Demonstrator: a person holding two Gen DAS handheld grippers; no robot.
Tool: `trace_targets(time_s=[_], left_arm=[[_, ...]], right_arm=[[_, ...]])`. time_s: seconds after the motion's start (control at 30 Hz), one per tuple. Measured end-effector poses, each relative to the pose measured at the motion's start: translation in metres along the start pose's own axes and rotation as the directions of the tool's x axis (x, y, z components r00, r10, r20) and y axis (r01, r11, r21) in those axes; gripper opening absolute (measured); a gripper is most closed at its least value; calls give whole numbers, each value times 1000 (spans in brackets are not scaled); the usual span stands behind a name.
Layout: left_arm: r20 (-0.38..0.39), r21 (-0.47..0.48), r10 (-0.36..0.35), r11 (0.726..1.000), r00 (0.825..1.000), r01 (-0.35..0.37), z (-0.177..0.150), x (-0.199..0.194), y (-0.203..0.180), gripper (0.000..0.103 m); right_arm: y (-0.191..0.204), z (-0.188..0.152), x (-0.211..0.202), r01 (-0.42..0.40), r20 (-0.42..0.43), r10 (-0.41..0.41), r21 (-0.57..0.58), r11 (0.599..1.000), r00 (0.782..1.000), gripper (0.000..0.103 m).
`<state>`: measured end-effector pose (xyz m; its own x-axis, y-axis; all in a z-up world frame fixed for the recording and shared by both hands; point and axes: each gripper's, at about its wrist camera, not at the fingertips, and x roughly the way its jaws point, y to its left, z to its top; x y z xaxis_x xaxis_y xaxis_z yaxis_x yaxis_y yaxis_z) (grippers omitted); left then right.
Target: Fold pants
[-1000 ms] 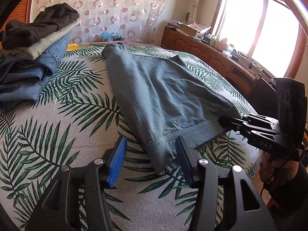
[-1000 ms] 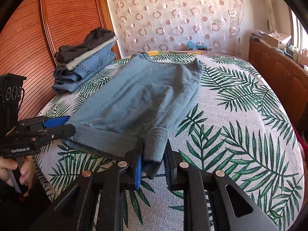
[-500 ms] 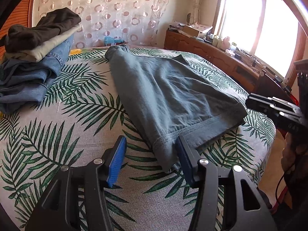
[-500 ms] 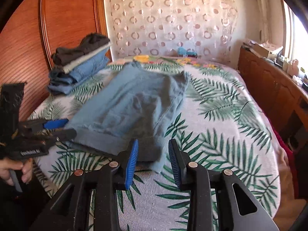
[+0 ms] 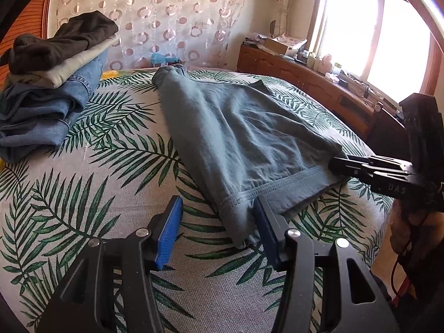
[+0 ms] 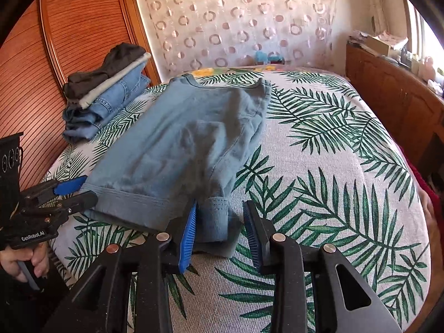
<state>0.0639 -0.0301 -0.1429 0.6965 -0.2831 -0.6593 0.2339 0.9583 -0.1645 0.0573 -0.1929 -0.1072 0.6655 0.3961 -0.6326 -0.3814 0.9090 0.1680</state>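
Note:
Grey-blue pants [image 5: 236,138] lie folded flat on the palm-leaf bedspread [image 5: 83,194]; they also show in the right wrist view [image 6: 180,144]. My left gripper [image 5: 216,230] is open, its jaws astride the near left corner of the hem. My right gripper [image 6: 219,230] is open, its jaws astride the near right corner of the hem. Neither grips the cloth. The right gripper shows at the right in the left wrist view [image 5: 369,169], and the left gripper shows at the left in the right wrist view [image 6: 63,194].
A stack of folded clothes [image 5: 50,83], jeans below and dark cloth on top, sits at the bed's far left by the wooden headboard [image 6: 69,41]. A wooden cabinet [image 5: 305,77] with clutter runs along the window side. The bed edge is near me.
My right gripper let go of the hem corner and opened, drew back, then came forward around that corner again. My left gripper stayed open at its corner.

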Motion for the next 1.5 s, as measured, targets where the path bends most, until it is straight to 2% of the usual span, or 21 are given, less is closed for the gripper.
trace_targets(time_s=[0.03, 0.1, 0.2, 0.27, 0.4, 0.73, 1.17, 1.5], left_arm=[[-1, -5, -12, 1000, 1000, 12, 0, 0, 0, 54], [-5, -12, -34, 999, 999, 34, 1, 1, 0, 43], [-12, 0, -45, 999, 999, 45, 2, 3, -4, 33], [-16, -1, -62, 998, 998, 62, 2, 4, -6, 27], [-13, 19, -73, 997, 997, 73, 3, 2, -7, 17], [61, 25, -139, 990, 988, 138, 15, -34, -11, 14], [180, 71, -170, 985, 969, 160, 38, -87, -21, 14], [235, 107, -189, 980, 953, 167, 46, -114, -29, 14]], right_arm=[[0, 0, 0, -4, -5, 4, 1, 1000, 1000, 35], [1, 1, 0, -1, -8, 1, -11, 1000, 1000, 35], [3, 1, 3, -5, -9, 5, -21, 1000, 1000, 34], [4, 1, 4, -21, -9, 21, -24, 999, 1000, 27], [8, 0, 4, -40, -10, 39, -40, 998, 999, 19], [12, 5, -19, -84, 27, 85, -63, 995, 996, 17], [8, 14, -74, -122, 135, 133, -87, 989, 982, 16], [8, 16, -99, -125, 199, 145, -112, 986, 969, 17]])
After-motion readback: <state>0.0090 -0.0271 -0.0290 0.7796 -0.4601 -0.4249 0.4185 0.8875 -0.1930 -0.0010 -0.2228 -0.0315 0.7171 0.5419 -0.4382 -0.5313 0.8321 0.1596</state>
